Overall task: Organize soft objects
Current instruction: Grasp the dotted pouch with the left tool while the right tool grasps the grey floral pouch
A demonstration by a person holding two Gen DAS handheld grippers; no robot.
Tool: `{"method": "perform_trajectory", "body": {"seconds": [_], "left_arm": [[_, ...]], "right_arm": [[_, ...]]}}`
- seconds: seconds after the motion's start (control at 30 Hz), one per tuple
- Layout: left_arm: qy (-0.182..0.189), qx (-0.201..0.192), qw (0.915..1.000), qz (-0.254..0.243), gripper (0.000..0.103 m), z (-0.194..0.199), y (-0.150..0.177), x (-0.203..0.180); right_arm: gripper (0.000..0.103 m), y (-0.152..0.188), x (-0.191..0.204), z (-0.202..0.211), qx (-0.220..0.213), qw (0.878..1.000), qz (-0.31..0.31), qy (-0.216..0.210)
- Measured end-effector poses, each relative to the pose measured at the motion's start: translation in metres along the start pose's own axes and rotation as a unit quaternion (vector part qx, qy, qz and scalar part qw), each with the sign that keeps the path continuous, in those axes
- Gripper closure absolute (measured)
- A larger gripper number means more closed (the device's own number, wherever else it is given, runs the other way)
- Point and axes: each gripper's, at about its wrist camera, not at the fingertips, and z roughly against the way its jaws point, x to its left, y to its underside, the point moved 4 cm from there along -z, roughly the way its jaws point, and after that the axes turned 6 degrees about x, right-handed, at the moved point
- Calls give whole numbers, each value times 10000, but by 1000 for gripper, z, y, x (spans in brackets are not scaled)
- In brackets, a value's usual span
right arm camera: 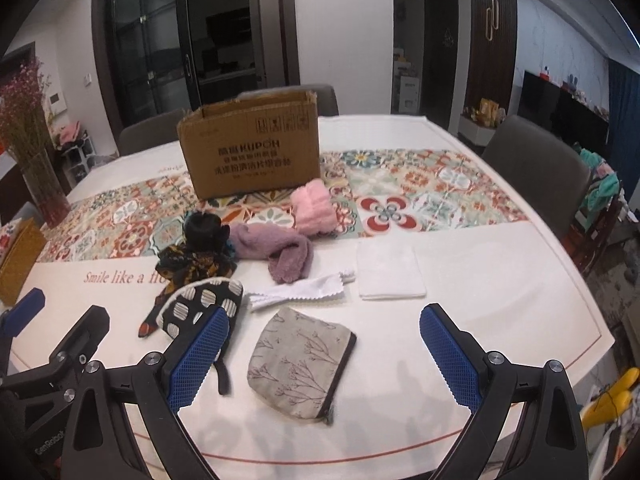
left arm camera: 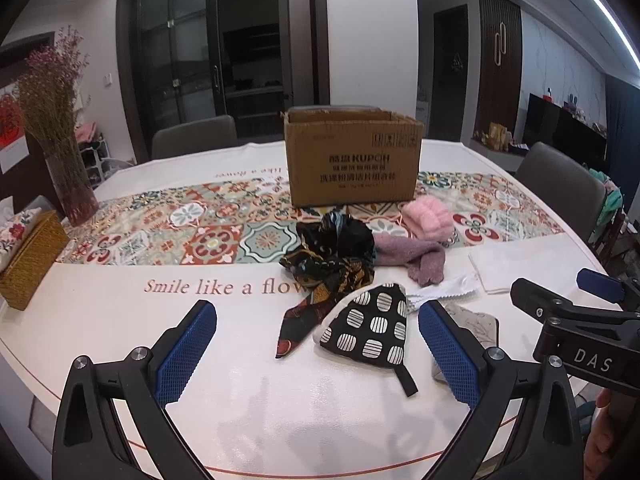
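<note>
- Left wrist view: white table (left arm camera: pixel 120 320) with a tiled floral runner across the middle and "Smile like a flow…" lettering, partly covered by cloth. Dining room, dark glass doors behind, grey chairs, dried flower vase (left arm camera: pixel 70 184) and woven tissue box (left arm camera: pixel 28 258) at left.
- Open cardboard box (left arm camera: pixel 354 158) stands on the runner. In front of it a pile: pink fluffy item (left arm camera: pixel 426 216), mauve fuzzy sock (left arm camera: pixel 416 258), dark patterned scarf (left arm camera: pixel 332 256), black pouch with white patches (left arm camera: pixel 370 328) nearest.
- Left gripper (left arm camera: pixel 318 354) spread wide, holding nothing, hovering above the table with the black pouch between the fingers.
- Grey pouch mostly hidden behind the right finger; the other gripper cut off at right edge.
- Right wrist view: same table, box (right arm camera: pixel 252 148) further left; folded white cloth (right arm camera: pixel 390 270) and zigzag-edged white cloth (right arm camera: pixel 300 290) lie flat, just beside each other.
- Grey pouch with branch print (right arm camera: pixel 298 364) lies between the fingers of the right gripper (right arm camera: pixel 324 356), jaws wide apart, nothing held.
- Black pouch partly hidden behind the left finger; box interior not visible.
</note>
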Motion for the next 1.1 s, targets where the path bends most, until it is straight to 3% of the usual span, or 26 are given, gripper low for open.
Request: {"method": "perform_trajectory", "body": {"seconds": [0.3, 0.6, 1.1], "left_arm": [[391, 592, 9973, -192, 0, -51, 9, -2], [630, 832, 9924, -650, 0, -86, 17, -13], [697, 1149, 9855, -1033, 2, -123, 22, -29]], "right_arm": [[5, 11, 4, -53, 866, 9960, -165, -115], [6, 17, -1, -95, 1632, 9846, -563, -260], [6, 19, 3, -127, 2131, 9729, -840, -305]]}}
